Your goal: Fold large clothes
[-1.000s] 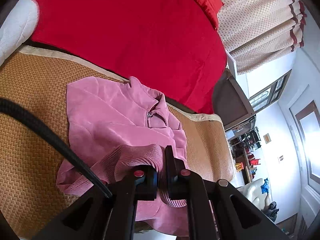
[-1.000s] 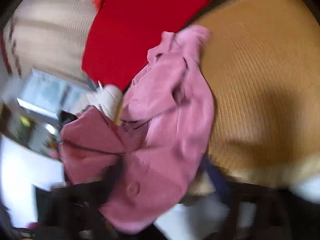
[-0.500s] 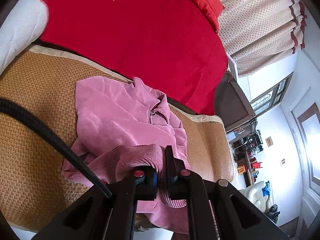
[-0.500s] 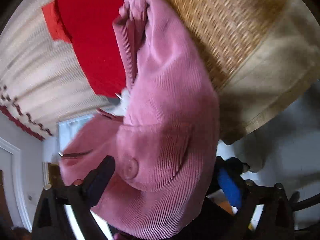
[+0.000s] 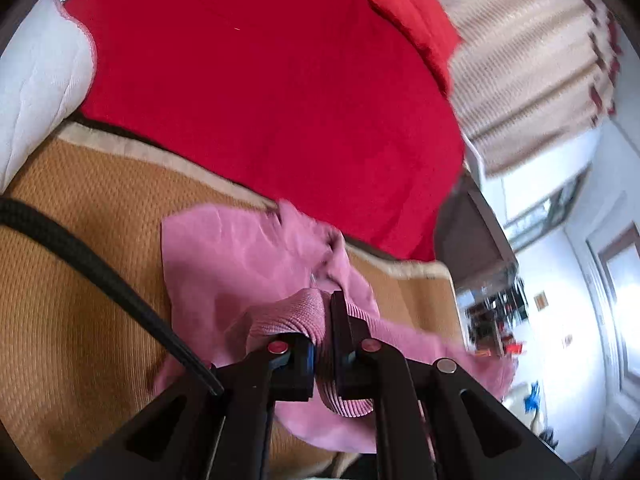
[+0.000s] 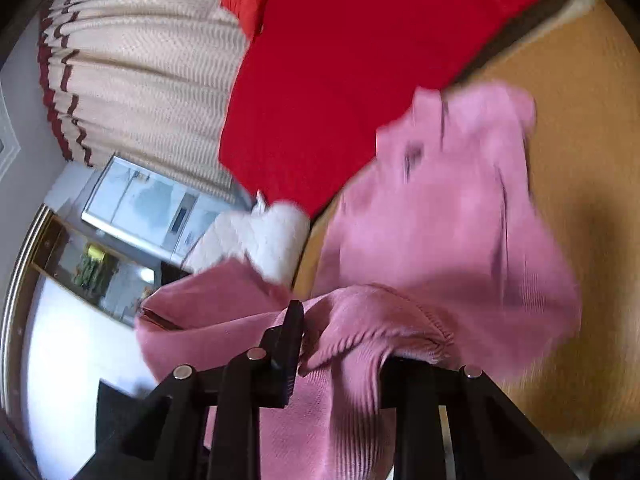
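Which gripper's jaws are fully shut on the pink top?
The left gripper: its jaws pinch a ribbed fold of the pink top. The right gripper stands wider, cloth draped between.

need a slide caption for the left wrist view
Left gripper clamps a pink jacket's ribbed hem above a woven mat.

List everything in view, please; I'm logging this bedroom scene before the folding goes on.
Pink garment: one, pink ribbed knit, on the mat, bottom edge lifted by both grippers.
Woven mat: one, tan, under the garment.
Red bedspread: one, red, beyond the mat.
Red pillow: one, red, at the bedspread's far end.
Curtain: one, beige with dark red trim, behind the bed.
White quilted padding: one, white, beside the bedspread.
Black cable: one, black, across the mat.
Left gripper: one, black, shut on the ribbed edge.
Right gripper: one, black, cloth bunched between its fingers.
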A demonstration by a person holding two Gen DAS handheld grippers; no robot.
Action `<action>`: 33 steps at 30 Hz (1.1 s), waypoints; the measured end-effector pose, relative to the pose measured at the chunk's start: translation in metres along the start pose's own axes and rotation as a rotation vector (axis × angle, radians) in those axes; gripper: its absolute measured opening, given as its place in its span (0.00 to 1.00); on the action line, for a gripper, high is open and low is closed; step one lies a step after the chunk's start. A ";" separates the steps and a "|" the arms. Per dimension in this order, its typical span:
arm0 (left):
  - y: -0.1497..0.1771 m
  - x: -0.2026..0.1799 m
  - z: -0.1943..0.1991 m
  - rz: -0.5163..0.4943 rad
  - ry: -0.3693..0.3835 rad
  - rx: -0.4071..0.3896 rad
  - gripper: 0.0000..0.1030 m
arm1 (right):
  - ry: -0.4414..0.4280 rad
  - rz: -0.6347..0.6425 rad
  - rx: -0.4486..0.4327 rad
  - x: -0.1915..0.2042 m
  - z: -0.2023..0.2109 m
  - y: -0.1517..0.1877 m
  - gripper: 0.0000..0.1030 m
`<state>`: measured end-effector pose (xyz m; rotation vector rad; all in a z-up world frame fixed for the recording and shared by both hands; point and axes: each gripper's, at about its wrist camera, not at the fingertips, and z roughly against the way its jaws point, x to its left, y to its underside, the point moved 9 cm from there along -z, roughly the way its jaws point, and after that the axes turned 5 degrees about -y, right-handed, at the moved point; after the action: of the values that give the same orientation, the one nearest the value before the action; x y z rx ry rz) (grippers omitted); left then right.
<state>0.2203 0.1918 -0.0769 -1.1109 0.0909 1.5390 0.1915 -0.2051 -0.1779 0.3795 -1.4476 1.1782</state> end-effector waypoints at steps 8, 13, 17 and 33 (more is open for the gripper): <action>-0.047 0.083 -0.108 0.295 -0.055 0.000 0.47 | 0.131 -0.314 -0.197 -0.125 -0.055 -0.139 0.29; -0.039 0.112 -0.081 0.404 0.028 -0.253 0.71 | 0.138 -0.307 -0.229 -0.135 -0.048 -0.134 0.40; -0.016 0.114 -0.053 0.376 -0.108 -0.341 0.82 | 0.268 -0.061 -0.224 -0.092 -0.055 -0.142 0.80; 0.050 0.109 -0.097 0.123 -0.506 -0.162 0.82 | 0.775 0.182 0.009 -0.129 -0.075 -0.137 0.38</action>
<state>0.2509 0.1967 -0.2286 -0.8187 -0.3196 1.9221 0.3762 -0.2541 -0.2456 -0.2052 -0.8038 1.2804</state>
